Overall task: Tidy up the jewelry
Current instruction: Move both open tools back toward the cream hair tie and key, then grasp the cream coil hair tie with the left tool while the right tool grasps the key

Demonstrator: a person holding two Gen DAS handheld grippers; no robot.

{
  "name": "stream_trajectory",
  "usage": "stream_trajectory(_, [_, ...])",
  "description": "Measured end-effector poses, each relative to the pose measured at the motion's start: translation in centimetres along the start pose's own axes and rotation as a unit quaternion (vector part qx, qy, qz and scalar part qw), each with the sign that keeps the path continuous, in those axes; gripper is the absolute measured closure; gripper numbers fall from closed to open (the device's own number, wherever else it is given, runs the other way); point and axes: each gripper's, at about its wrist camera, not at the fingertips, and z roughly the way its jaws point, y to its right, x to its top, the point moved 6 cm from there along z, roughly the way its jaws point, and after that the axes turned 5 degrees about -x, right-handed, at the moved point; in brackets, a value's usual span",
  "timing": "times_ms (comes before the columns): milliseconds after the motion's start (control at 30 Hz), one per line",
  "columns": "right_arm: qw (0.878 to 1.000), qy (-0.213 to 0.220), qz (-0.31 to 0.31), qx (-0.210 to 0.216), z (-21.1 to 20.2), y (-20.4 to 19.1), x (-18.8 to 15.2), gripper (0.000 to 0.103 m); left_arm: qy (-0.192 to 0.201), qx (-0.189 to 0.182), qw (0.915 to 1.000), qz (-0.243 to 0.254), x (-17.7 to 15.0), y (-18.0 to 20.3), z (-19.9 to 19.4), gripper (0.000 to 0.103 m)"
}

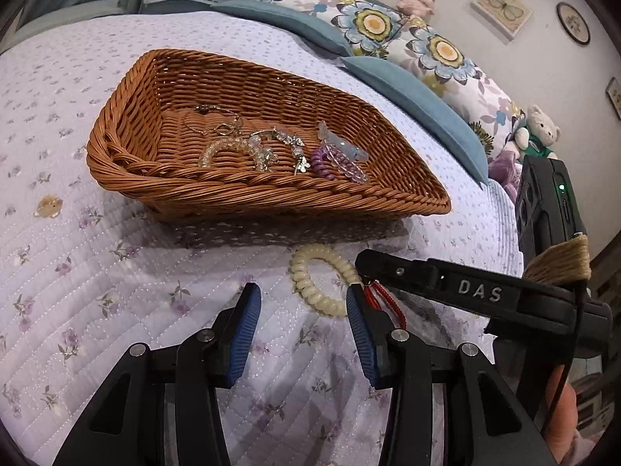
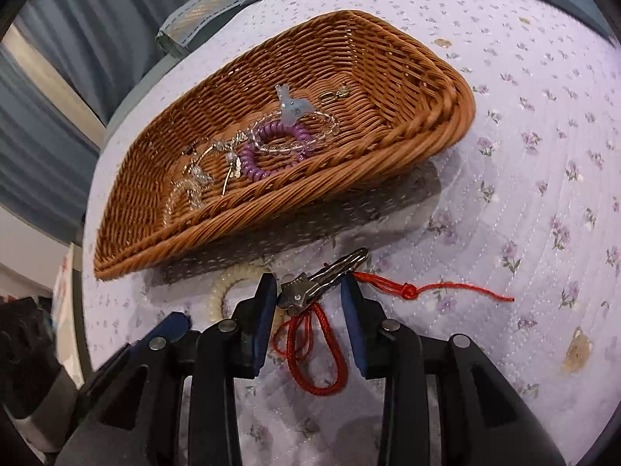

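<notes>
A brown wicker basket (image 1: 186, 190) (image 2: 349, 171) sits on the quilted bed. It holds several pieces: a purple coil hair tie (image 1: 322, 163) (image 2: 252, 163), a pale blue clip (image 1: 341, 143) (image 2: 293, 106), clear bead bracelets (image 1: 229, 147) and gold rings. A cream coil hair tie (image 1: 318, 275) (image 2: 217, 291) lies on the quilt in front of the basket. My left gripper (image 1: 302, 306) is open just before it. My right gripper (image 2: 308, 291) is open around metal keys (image 2: 322, 277) on a red cord (image 2: 310, 353); its arm (image 1: 465, 291) shows in the left view.
The lilac floral quilt (image 1: 97, 310) covers the bed. Blue and flowered pillows (image 1: 407, 50) and plush toys (image 1: 537, 132) lie beyond the basket. A small tan charm (image 1: 48, 206) (image 2: 578, 349) rests on the quilt.
</notes>
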Motion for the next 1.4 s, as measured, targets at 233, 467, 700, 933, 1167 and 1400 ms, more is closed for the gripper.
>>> stream_trajectory(233, [0.998,-0.003,-0.055,-0.022,-0.4,0.4,-0.7,0.075,-0.001,-0.003,1.0000,-0.003,-0.2,-0.2,-0.1,0.056])
stream_trajectory(467, [0.998,0.011,-0.064,0.001,-3.2,4.1,-1.2,0.074,-0.013,-0.004,0.9999,0.006,-0.1,0.3,0.4,0.056])
stream_trajectory(700, [0.997,0.030,-0.055,0.052,-5.1,4.8,-0.1,0.069,-0.020,0.006,0.9998,0.001,0.5,0.3,1.5,0.056])
stream_trajectory(933, [0.989,0.035,-0.142,-0.001,-2.9,1.4,0.0,0.064,-0.020,0.014,0.9996,0.012,0.5,0.4,1.7,0.056])
stream_trajectory(1167, [0.985,0.034,-0.165,-0.029,-0.9,1.1,0.0,0.064,-0.025,0.039,0.9985,0.030,0.4,0.7,2.4,0.057])
stream_trajectory(1400, [0.980,0.038,-0.190,-0.036,-0.4,0.2,-0.6,0.076,-0.024,0.087,0.9943,0.057,0.4,1.1,2.8,0.089])
